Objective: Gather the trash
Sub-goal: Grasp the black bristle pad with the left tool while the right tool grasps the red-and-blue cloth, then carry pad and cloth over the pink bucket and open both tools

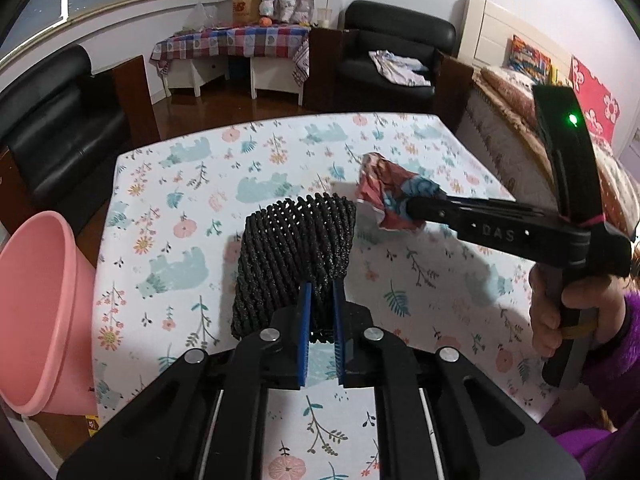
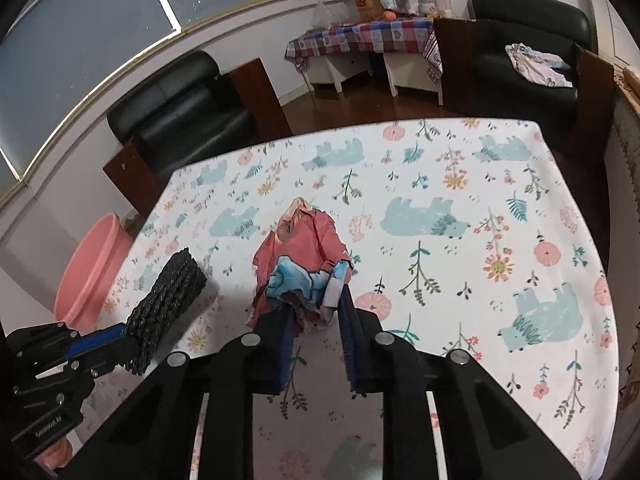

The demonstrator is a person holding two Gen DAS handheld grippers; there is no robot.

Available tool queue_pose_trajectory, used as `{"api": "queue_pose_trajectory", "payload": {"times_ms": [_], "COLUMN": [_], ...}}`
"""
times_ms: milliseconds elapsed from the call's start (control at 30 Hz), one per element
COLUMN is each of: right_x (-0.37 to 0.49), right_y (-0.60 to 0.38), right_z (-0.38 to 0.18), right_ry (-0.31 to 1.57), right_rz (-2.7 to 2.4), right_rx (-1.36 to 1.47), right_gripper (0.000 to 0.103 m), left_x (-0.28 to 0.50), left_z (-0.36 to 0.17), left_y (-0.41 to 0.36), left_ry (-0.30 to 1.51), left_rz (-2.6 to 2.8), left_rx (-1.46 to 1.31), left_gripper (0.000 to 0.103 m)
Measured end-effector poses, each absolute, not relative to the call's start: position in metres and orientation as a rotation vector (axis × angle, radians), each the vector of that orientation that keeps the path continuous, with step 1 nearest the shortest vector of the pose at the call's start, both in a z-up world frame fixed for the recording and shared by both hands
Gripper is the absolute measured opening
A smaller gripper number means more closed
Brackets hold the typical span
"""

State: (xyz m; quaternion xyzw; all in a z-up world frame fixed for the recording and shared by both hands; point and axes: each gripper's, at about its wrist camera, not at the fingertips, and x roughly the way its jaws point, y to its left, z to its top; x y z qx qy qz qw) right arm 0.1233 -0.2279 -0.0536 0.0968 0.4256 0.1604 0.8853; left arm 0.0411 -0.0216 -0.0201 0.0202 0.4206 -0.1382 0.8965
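My left gripper (image 1: 321, 292) is shut on a black foam net sleeve (image 1: 296, 252) and holds it above the table; it also shows in the right wrist view (image 2: 168, 296). My right gripper (image 2: 316, 300) is shut on a crumpled red and blue paper (image 2: 304, 256), lifted a little off the cloth; the paper also shows in the left wrist view (image 1: 394, 192). A pink bin (image 1: 36, 312) stands beside the table's left edge, also in the right wrist view (image 2: 92, 268).
The table (image 2: 460, 200) wears a white cloth with bears and flowers. Black armchairs (image 2: 180, 112) stand beyond its far edge, a second one (image 1: 392, 52) at the back. A bed (image 1: 520, 128) lies to the right. A checked side table (image 1: 232, 44) stands at the wall.
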Motion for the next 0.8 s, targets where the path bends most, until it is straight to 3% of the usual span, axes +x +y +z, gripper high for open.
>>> {"api": "queue_pose_trajectory", "payload": {"times_ms": [800], "right_x": [0.094], "right_y": [-0.194], "right_z": [-0.017], "right_ry": [0.816], "right_rz": [0.367], "right_rx": [0.144], "right_gripper": [0.02], "left_x": [0.031], "left_z": [0.018], "left_y": [0.028], "left_ry": [0.727], "left_rz": [-0.222], "left_rx": [-0.102], "left_gripper": [0.01]}}
